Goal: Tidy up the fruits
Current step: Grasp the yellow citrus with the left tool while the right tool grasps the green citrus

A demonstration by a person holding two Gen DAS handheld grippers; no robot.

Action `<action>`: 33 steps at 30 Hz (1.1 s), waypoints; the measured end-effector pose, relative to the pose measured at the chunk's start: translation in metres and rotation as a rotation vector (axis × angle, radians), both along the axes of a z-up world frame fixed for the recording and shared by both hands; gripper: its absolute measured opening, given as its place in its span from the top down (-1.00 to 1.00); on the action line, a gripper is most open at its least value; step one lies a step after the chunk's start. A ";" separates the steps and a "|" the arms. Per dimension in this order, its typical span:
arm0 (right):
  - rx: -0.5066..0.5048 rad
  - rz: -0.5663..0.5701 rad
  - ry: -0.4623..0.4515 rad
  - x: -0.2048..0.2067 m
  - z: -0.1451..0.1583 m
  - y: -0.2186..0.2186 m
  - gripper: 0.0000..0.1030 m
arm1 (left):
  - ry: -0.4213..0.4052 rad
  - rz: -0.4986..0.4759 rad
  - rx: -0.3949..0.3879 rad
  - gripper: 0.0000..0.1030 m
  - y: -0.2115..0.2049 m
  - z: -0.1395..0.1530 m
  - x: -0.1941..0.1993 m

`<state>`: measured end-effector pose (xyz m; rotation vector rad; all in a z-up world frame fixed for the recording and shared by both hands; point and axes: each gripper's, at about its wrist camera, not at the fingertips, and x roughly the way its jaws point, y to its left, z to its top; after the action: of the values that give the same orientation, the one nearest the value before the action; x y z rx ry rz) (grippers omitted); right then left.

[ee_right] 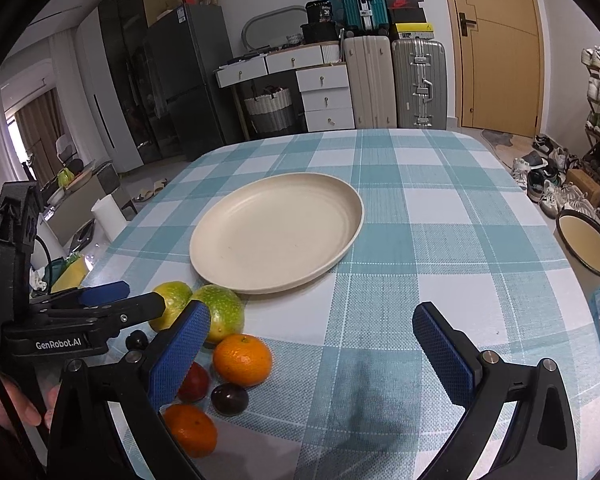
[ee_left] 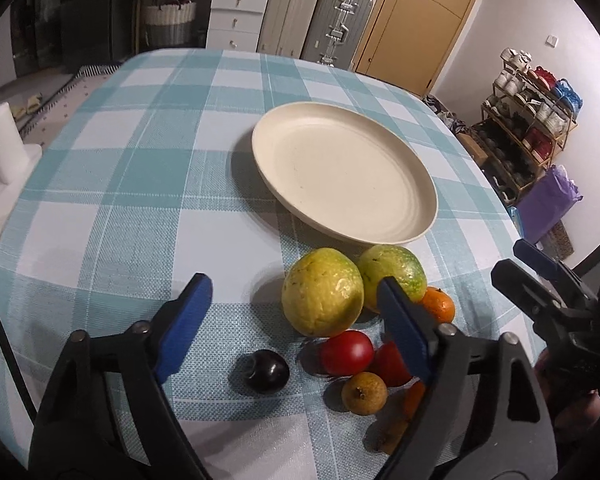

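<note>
Nearest the lens, the left gripper [ee_left: 296,322] stood with its blue-padded fingers spread wide and nothing between them, hovering low over the checked tablecloth [ee_left: 140,184]. The right gripper [ee_right: 310,344] was likewise spread and empty, over bare cloth beside the fruit. The fruit lay in a loose cluster just in front of the empty cream plate [ee_left: 400,168]: two large yellow-green fruits [ee_left: 322,292] touching each other nearest the plate's rim, then an orange [ee_left: 440,304], two red fruits [ee_left: 347,353], a small tan longan-like fruit [ee_left: 364,394] and a dark plum [ee_left: 267,366] a little apart to the left. The big ones would likely be heavy and firm, their waxy skin a bit slippery, best taken across the widest middle. The red fruits looked smooth and possibly soft, so a light squeeze would suit them; the small round ones could roll away if nudged. The left gripper's right finger hid part of the second red fruit and another orange [ee_right: 190,428], and something brownish below it could not be made out. In the right wrist view a finger covered much of the red fruit and one green one.
</note>
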<state>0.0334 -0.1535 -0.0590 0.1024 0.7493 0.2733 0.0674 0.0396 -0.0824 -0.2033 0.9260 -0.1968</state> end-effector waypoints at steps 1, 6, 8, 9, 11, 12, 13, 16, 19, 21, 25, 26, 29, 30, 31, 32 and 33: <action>-0.001 0.001 0.003 0.002 -0.001 0.000 -1.00 | 0.007 -0.011 -0.016 -0.42 0.001 -0.002 0.003; -0.006 0.003 0.015 0.008 -0.005 0.002 -1.00 | 0.059 -0.072 -0.138 -0.01 0.005 -0.010 0.011; -0.008 0.005 0.021 0.011 -0.006 0.003 -1.00 | 0.085 -0.093 -0.173 0.14 0.005 -0.014 0.014; -0.009 0.006 0.022 0.012 -0.007 0.004 -1.00 | 0.086 -0.101 -0.181 0.14 0.005 -0.015 0.016; -0.013 0.009 0.023 0.014 -0.007 0.005 -1.00 | 0.082 -0.111 -0.185 0.15 0.005 -0.016 0.016; -0.015 0.010 0.023 0.015 -0.007 0.006 -1.00 | 0.079 -0.118 -0.188 0.15 0.005 -0.016 0.017; -0.016 0.011 0.024 0.015 -0.007 0.006 -1.00 | 0.078 -0.115 -0.195 0.15 0.007 -0.017 0.017; -0.020 0.015 0.025 0.017 -0.008 0.008 -1.00 | 0.082 -0.113 -0.223 0.16 0.010 -0.018 0.017; -0.023 0.018 0.028 0.017 -0.009 0.010 -1.00 | 0.084 -0.116 -0.235 0.16 0.011 -0.018 0.017; -0.006 0.039 0.044 0.018 -0.010 0.011 -1.00 | 0.089 -0.116 -0.248 0.16 0.012 -0.018 0.016; 0.041 0.059 0.060 0.019 -0.011 0.010 -1.00 | 0.087 -0.115 -0.259 0.16 0.015 -0.018 0.013; 0.049 0.065 0.062 0.019 -0.011 0.011 -1.00 | 0.084 -0.114 -0.261 0.16 0.016 -0.016 0.012; 0.060 0.086 0.062 0.019 -0.011 0.014 -1.00 | 0.073 -0.109 -0.267 0.16 0.021 -0.013 0.010; 0.064 0.094 0.062 0.019 -0.011 0.015 -1.00 | 0.069 -0.106 -0.271 0.16 0.022 -0.011 0.009; 0.073 0.106 0.063 0.020 -0.010 0.018 -1.00 | 0.065 -0.105 -0.272 0.16 0.024 -0.010 0.008; 0.079 0.115 0.066 0.020 -0.011 0.019 -1.00 | 0.060 -0.102 -0.272 0.16 0.026 -0.008 0.008; 0.085 0.124 0.071 0.021 -0.011 0.021 -1.00 | 0.057 -0.101 -0.273 0.16 0.027 -0.007 0.007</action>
<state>0.0548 -0.1328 -0.0700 0.1474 0.8159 0.4213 0.0743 0.0669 -0.0890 -0.4163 0.9651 -0.4132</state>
